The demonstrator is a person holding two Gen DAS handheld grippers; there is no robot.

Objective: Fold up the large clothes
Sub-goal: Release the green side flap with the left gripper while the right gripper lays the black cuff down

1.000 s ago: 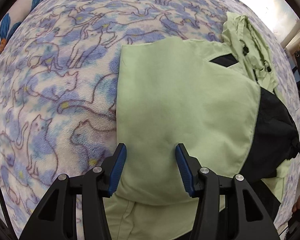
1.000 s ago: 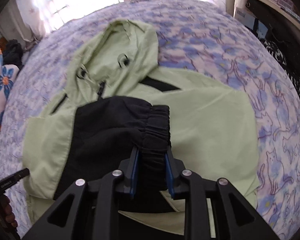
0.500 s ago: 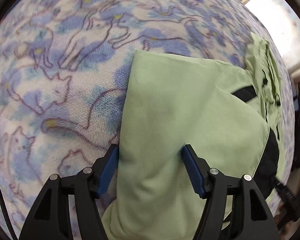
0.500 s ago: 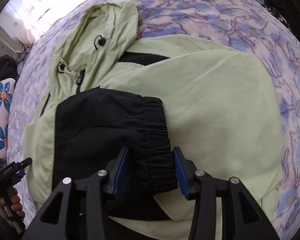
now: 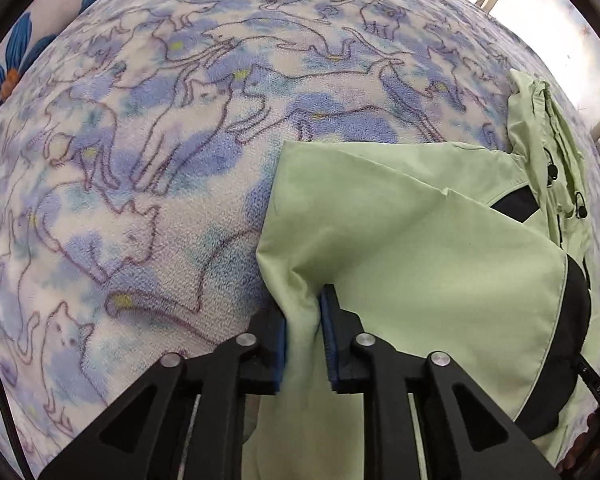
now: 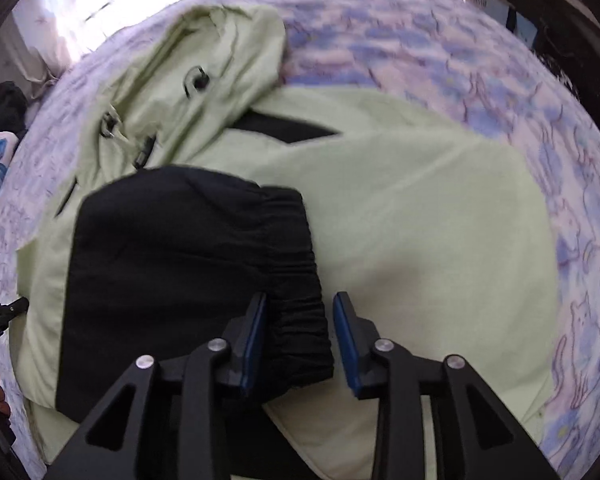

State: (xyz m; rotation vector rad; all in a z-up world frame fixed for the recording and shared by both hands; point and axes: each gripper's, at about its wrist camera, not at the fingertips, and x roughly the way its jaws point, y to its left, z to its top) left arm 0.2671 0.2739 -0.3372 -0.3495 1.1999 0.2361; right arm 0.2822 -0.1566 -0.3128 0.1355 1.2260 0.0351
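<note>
A cat-print blanket (image 5: 148, 184) covers the bed; the green jacket (image 6: 400, 232) lies spread across it. Left tongs (image 5: 303, 334) pinch the jacket's edge; right tongs (image 6: 299, 340) gape around the black cuff (image 6: 296, 280).

Jacket (image 6: 420, 240) on blanket (image 5: 140, 200), sleeve (image 6: 180, 264) across its front, hood (image 6: 204, 64) behind

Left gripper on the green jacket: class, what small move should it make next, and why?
Probably lift and carry the pinched edge across toward the black sleeve. The left gripper is shut on a bunched fold of the green jacket at its side edge, while the right gripper stands open around the black cuff, so that sleeve seems laid down already.
</note>
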